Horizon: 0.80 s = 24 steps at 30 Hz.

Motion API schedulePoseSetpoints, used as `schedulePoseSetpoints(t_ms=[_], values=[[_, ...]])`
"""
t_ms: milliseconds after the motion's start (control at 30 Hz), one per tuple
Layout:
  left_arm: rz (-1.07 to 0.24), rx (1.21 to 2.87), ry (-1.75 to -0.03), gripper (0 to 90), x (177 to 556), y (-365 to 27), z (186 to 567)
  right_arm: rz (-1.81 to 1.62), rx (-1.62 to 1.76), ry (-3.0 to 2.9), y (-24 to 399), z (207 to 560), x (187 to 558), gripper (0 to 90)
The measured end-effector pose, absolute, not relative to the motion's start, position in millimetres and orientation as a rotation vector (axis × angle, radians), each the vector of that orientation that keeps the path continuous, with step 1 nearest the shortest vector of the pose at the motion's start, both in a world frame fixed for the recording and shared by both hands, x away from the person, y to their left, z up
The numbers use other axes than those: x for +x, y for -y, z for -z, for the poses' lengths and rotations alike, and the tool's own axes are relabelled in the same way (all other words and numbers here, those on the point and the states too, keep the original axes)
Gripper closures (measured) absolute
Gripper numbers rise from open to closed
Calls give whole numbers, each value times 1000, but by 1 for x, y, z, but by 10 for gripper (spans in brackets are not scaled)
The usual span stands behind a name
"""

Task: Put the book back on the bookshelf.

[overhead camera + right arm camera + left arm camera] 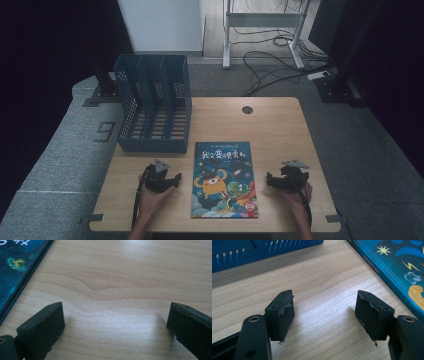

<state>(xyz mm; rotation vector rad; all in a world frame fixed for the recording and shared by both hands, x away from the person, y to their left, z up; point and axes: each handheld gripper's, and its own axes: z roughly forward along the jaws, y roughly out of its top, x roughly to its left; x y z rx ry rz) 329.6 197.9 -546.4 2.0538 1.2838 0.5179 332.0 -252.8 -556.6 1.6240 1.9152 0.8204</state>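
Book (224, 179) flat on the bench (280, 125), cover up, between my two tongs; the blue file rack (154, 107) stands just behind its far left corner, three slots facing me. That is the work I read here: get the book up and into a slot.

My left tongs (170, 181) sit just beside the book's left edge, jaws wide apart and holding nothing; in the left gripper view the book (397, 267) runs past the right-hand jaw with bare wood between the pads. My right tongs (274, 181) rest a little off the right edge, jaws also spread and empty; in the right gripper view the book's edge (17, 272) runs along the left side.

To do the pickup well, I judge the thin, flat cover is the trouble: nothing sticks up to pinch. I would slide one jaw low along the wood under an edge, or nudge the book from the far side with the other tongs so that it overhangs the bench's near edge, then close across cover and pages together near the spine. Grip deep enough that the pages do not fan. Then stand it upright, spine down, before aiming at a slot, and keep clear of the rack's front lip.
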Motion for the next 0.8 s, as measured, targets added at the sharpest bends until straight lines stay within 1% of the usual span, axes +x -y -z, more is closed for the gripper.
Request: schedulePoseSetpoints(t_ms=[200, 367, 500, 800], values=[[-519, 2053, -1284, 311, 330, -198, 546, -818, 1633, -1907, 253, 556, 333, 11], [-520, 2051, -1291, 309, 332, -199, 546, -821, 1636, -1893, 253, 556, 331, 36], [-521, 2049, -1293, 308, 334, -199, 546, -836, 1613, -1901, 252, 556, 327, 76], [-521, 2049, -1293, 308, 334, -199, 546, -834, 1623, -1885, 252, 556, 328, 97]])
